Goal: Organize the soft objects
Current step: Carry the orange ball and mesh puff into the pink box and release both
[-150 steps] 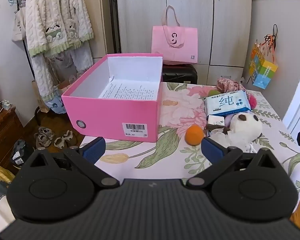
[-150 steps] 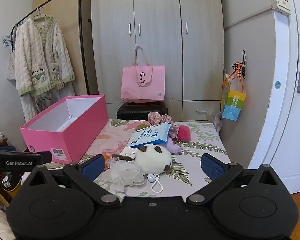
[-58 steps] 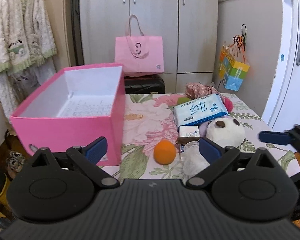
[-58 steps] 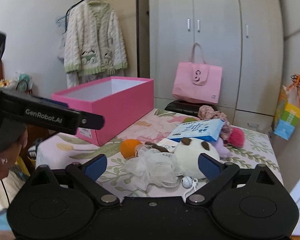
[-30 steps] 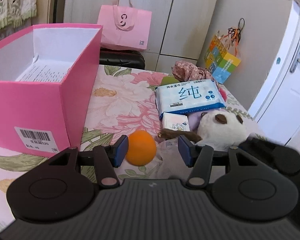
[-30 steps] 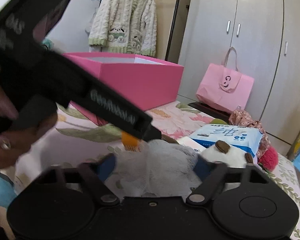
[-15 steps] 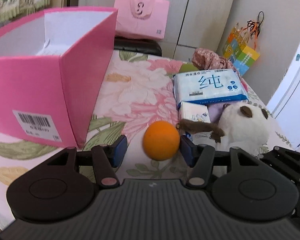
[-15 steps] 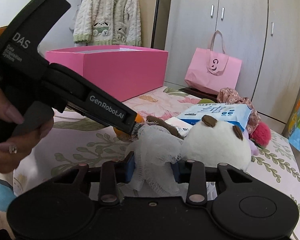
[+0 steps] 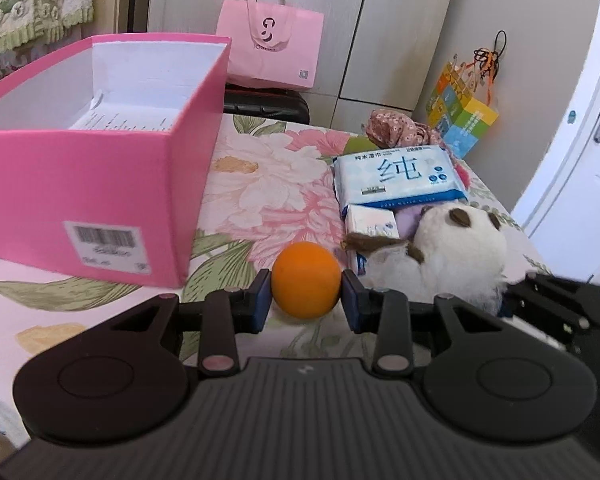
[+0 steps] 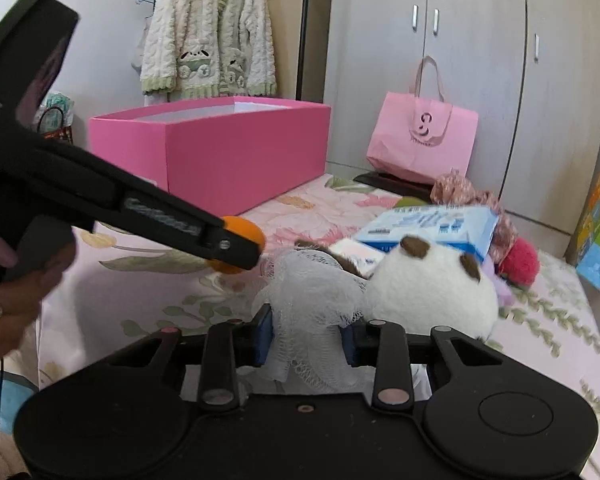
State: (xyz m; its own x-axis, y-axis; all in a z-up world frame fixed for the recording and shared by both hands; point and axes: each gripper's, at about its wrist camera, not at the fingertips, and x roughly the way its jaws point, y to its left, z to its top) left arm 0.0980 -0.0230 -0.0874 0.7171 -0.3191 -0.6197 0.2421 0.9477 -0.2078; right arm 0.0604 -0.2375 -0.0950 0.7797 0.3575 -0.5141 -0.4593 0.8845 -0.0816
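My left gripper [image 9: 306, 301] is shut on an orange ball [image 9: 305, 279] just above the floral tablecloth, right of the open pink box [image 9: 100, 168]. In the right wrist view the ball [image 10: 242, 232] shows between the left gripper's fingers [image 10: 236, 250]. My right gripper [image 10: 309, 338] is shut on a white mesh bath puff [image 10: 312, 296], which lies against a white plush panda [image 10: 432, 288]. The panda [image 9: 456, 252] also shows in the left wrist view, with my right gripper's body at the right edge.
A blue-white wipes pack [image 9: 398, 180], a small tissue pack [image 9: 370, 222], a floral scrunchie [image 9: 396, 130] and a red pompom [image 10: 518, 262] lie behind the panda. A pink bag [image 9: 270, 48] stands by the wardrobe. The table edge [image 9: 4, 292] is near left.
Both grippers have closed: the left on the orange ball, the right on the mesh puff. The left gripper moved forward to the ball.
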